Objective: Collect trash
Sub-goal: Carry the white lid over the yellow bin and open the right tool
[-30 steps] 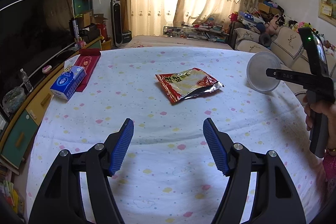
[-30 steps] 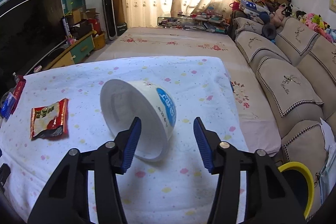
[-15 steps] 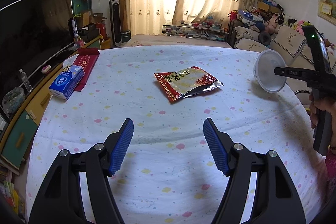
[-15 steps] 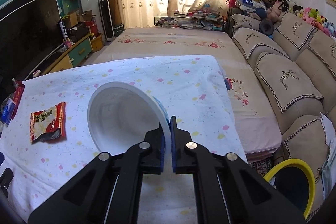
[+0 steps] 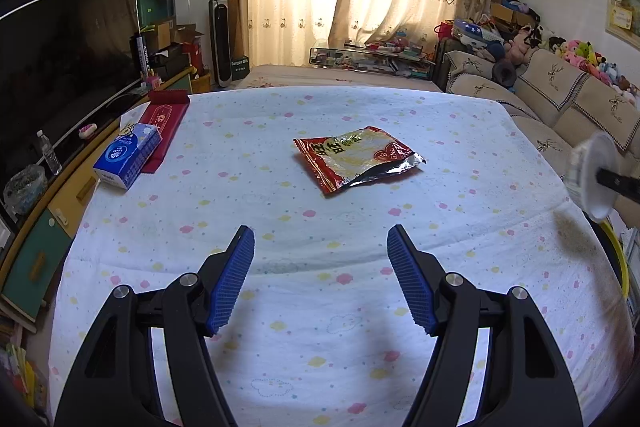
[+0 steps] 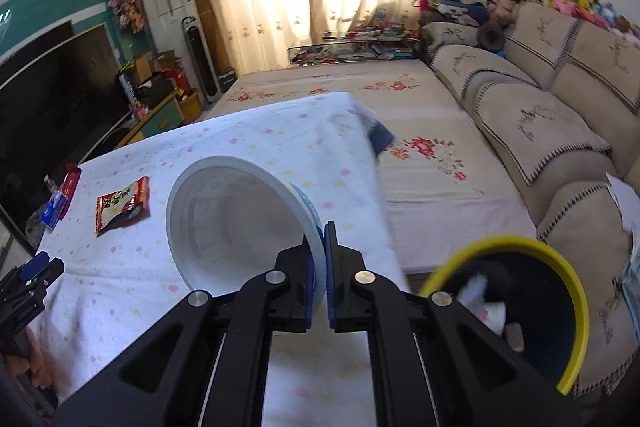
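My right gripper is shut on the rim of a white paper bowl with a blue label, held on its side above the table's right edge. The same bowl shows blurred at the far right of the left wrist view. Just right of it stands a bin with a yellow rim, dark inside with some white scraps. A red and silver snack wrapper lies flat mid-table, also seen as the wrapper to the bowl's left. My left gripper hangs open over the near table, nothing between its fingers.
The table wears a white dotted cloth. A blue tissue pack and a red box lie at its left edge. A sofa runs along the right; a TV and low cabinet stand left.
The right gripper closed on the bowl's rim and carried it rightward off the table toward the yellow-rimmed bin, rolling slightly. The left gripper has stayed still and open.
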`<control>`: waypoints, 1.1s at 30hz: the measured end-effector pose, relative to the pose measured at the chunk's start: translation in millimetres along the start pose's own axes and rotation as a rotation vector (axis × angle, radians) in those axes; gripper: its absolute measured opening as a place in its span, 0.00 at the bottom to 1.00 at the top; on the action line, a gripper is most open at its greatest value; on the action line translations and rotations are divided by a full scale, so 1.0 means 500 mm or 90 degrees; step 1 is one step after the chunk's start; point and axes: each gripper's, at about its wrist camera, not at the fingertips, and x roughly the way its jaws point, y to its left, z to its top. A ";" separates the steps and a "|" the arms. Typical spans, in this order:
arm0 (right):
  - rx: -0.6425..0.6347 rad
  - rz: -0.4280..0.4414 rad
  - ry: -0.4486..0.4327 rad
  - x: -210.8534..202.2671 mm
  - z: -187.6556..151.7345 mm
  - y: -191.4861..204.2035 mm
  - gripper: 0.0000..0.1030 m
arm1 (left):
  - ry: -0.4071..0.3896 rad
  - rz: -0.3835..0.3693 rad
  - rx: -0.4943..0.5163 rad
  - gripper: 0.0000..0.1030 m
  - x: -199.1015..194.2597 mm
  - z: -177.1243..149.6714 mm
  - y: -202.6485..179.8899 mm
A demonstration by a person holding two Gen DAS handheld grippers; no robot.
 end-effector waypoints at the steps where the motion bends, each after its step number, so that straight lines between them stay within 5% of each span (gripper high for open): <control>1: 0.019 -0.014 -0.001 -0.015 -0.014 -0.032 0.05 | 0.000 0.000 0.000 0.66 0.000 0.000 0.000; 13: 0.152 -0.141 0.039 -0.047 -0.142 -0.276 0.05 | 0.002 0.000 -0.003 0.67 0.001 0.000 0.001; 16: 0.161 -0.169 0.044 -0.046 -0.151 -0.295 0.11 | 0.003 -0.001 -0.004 0.67 0.001 -0.001 0.000; 18: 0.161 -0.183 0.049 -0.044 -0.156 -0.298 0.28 | 0.002 -0.001 -0.004 0.67 0.001 0.000 0.001; 27: 0.170 -0.142 0.031 -0.044 -0.140 -0.275 0.33 | 0.017 -0.014 -0.002 0.68 0.009 0.000 -0.002; 33: 0.168 -0.115 0.020 -0.053 -0.127 -0.263 0.36 | 0.090 -0.038 0.037 0.68 0.053 0.018 -0.031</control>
